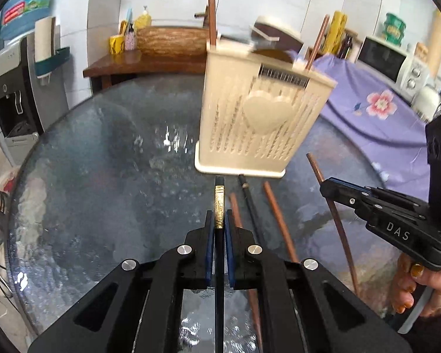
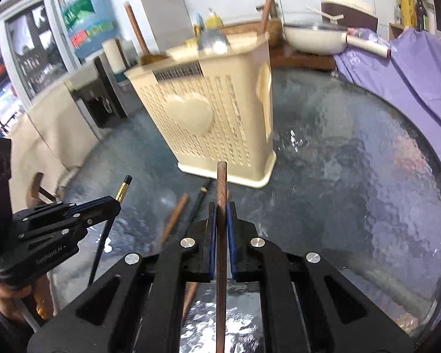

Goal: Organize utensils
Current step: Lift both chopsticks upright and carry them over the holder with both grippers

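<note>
The left gripper [image 1: 219,220] is clamped on a black chopstick with a gold band [image 1: 219,203]; the right gripper [image 2: 219,214] is clamped on a plain brown wooden chopstick [image 2: 221,182]. Both are held above the round textured glass table [image 1: 103,176]. Just beyond stands the cream perforated plastic utensil holder with a raised heart [image 1: 255,117], with brown chopsticks [image 1: 211,6] upright in it. Three loose chopsticks, two brown and one black [image 1: 275,217], lie on the glass near its base.
</note>
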